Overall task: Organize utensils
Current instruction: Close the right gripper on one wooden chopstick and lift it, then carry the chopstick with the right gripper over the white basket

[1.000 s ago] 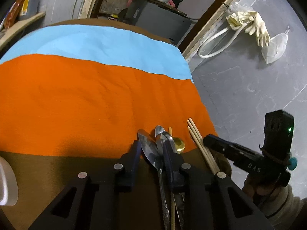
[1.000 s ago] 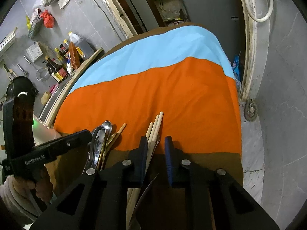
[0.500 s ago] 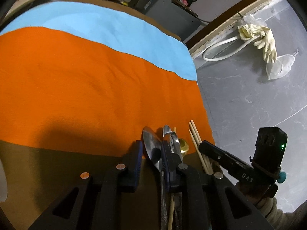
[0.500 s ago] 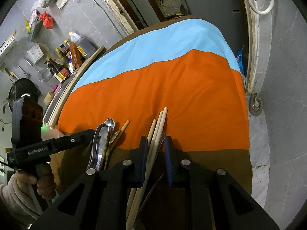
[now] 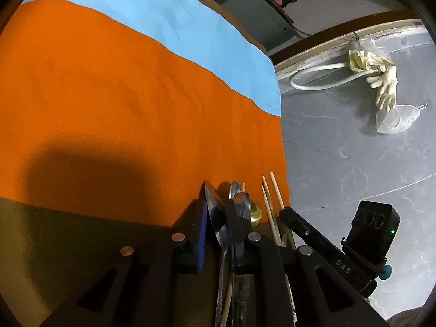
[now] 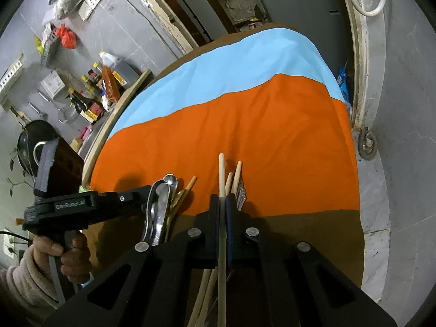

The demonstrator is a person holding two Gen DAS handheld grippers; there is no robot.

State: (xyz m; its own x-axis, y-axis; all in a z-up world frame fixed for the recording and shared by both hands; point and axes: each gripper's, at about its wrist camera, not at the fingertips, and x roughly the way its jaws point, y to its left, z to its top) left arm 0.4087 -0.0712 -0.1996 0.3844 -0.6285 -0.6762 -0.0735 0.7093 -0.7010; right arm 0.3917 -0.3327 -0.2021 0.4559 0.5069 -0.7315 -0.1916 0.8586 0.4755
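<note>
A round table is covered by a cloth (image 6: 245,141) banded light blue at the far side, orange in the middle and brown nearest. Around it lies grey tiled floor (image 5: 354,150); rubber gloves (image 5: 381,81) hang on the right wall, sauce bottles (image 6: 92,100) crowd a shelf at left.

The left gripper (image 5: 218,218) reads "GenRobot.AI"; its jaws are closing around a steel spoon (image 5: 214,212), beside other spoons (image 6: 160,199) at the near edge.

The right gripper (image 6: 223,204), marked "DAS", is clenched on one wooden chopstick (image 6: 221,174), the remaining chopsticks (image 6: 235,174) just right.
</note>
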